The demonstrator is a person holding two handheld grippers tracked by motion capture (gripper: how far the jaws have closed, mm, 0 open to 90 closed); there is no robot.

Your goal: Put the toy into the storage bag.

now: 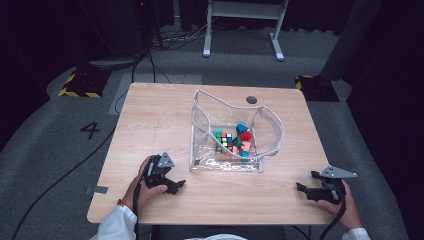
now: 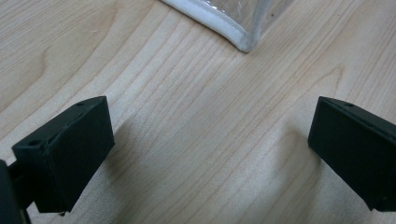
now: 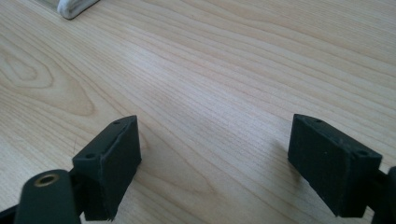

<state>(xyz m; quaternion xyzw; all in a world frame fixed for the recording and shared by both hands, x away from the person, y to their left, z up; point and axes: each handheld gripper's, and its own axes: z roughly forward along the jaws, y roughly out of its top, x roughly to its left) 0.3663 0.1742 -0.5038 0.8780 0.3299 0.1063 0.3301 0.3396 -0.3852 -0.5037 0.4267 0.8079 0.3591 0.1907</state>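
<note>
Both grippers, left (image 1: pixel 172 186) and right (image 1: pixel 306 190), rest on the bench (image 1: pixel 150 120), jaws spread, empty; floppy clear bag (image 1: pixel 227 165) could collapse and spill blocks (image 1: pixel 235 140) if grabbed one-sided.

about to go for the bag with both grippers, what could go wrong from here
The clear bag is soft with a sagging, uneven rim, so a pinch on one wall may just fold it or tip it rather than lift it. The toys lie loose inside and could shift or spill if it tilts. The left gripper and right gripper are both open and apart from the bag on bare table; uneven pulls could drag it.
</note>
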